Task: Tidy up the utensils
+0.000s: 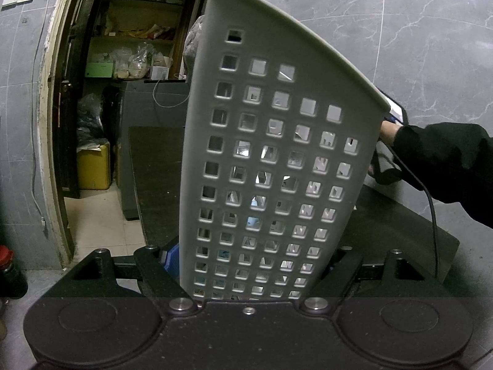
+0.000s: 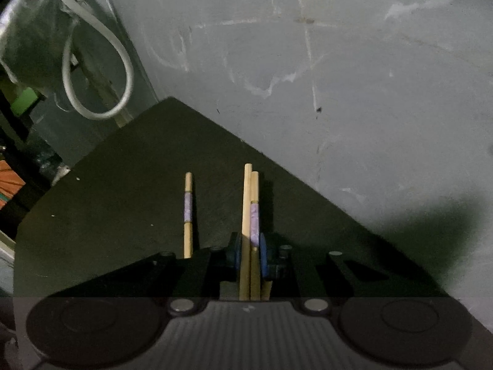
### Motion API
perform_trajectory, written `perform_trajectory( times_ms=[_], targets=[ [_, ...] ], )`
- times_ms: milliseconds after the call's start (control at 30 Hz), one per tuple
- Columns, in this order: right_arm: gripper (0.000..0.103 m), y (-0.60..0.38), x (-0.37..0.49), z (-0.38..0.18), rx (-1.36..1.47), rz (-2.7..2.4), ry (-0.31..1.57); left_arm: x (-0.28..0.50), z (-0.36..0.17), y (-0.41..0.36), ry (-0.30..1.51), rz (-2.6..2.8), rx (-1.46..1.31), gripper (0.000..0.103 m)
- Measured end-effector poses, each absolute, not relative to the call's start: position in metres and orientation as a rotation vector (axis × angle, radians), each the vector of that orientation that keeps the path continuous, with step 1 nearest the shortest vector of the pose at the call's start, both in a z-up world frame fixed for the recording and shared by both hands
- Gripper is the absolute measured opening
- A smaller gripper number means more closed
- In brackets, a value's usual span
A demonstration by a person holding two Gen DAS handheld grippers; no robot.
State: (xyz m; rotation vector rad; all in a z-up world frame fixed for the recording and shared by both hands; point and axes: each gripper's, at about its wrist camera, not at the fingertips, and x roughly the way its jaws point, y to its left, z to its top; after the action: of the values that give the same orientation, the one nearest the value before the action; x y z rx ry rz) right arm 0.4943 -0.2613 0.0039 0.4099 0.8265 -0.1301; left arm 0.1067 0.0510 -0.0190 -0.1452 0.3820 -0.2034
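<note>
A white perforated utensil holder (image 1: 271, 154) fills the left wrist view, leaning to the right, and my left gripper (image 1: 249, 271) is shut on its lower end. Shiny shapes show through its holes, too unclear to name. In the right wrist view my right gripper (image 2: 250, 252) is shut on a pair of wooden chopsticks (image 2: 250, 191) with a purple band, its blue pads (image 2: 262, 256) pressed against them. A third chopstick (image 2: 188, 212) lies on the dark table (image 2: 123, 185) just left of the pair. A person's black sleeve (image 1: 446, 160) reaches in behind the holder.
The dark table (image 1: 154, 169) stands against a grey marbled wall (image 2: 339, 77). A white cable loop (image 2: 95, 61) hangs at its far left corner. An open doorway with cluttered shelves (image 1: 138, 30) and a yellow container (image 1: 94, 166) lies left. A red-capped bottle (image 1: 9, 271) stands at the left edge.
</note>
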Motion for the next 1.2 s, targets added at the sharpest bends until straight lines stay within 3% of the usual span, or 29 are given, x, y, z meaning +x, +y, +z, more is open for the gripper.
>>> perform_trajectory(
  times_ms=[767,1200],
  targets=[
    [0.014,-0.259,0.359,0.066,0.357,0.177,0.42,0.105,-0.017,0.048,0.382,-0.194,-0.141,0.08],
    [0.014,-0.24,0.267,0.063,0.282,0.317,0.088,0.105,-0.013,0.04,0.391,-0.173,-0.117,0.079]
  ],
)
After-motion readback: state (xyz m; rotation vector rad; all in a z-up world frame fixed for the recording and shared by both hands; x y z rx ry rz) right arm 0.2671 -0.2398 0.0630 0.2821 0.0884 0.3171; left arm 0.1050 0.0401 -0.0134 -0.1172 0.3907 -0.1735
